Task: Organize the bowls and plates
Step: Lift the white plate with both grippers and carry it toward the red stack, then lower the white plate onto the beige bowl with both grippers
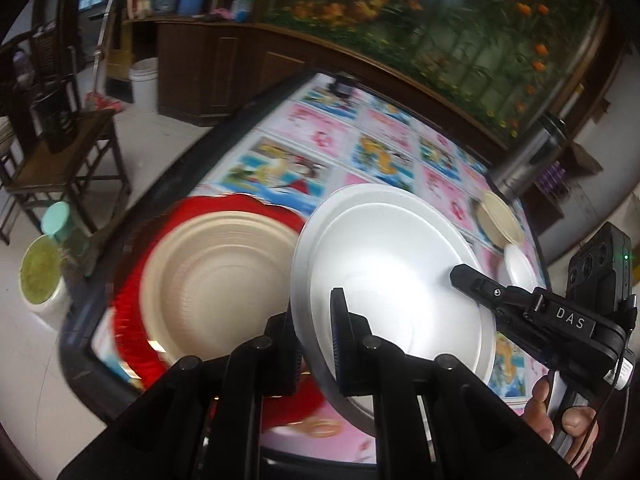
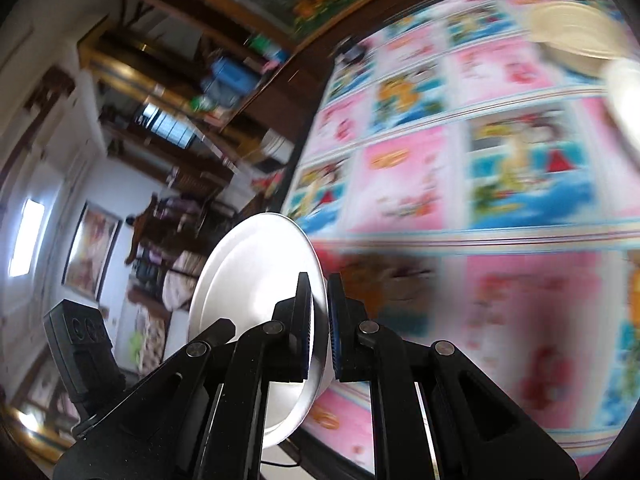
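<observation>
My left gripper is shut on the near rim of a large white plate, held tilted above the table. My right gripper grips the same plate's right rim; in the right wrist view that gripper is shut on the white plate, seen edge-on. A beige paper plate lies on a red frilled mat to the left. A beige bowl and a small white bowl sit at the far right; the beige bowl shows blurred in the right wrist view.
The table has a colourful cartoon cloth. A steel thermos stands at its far right corner and a small dark object at the far edge. A wooden chair, a white bucket and a green-lidded pail stand on the floor at left.
</observation>
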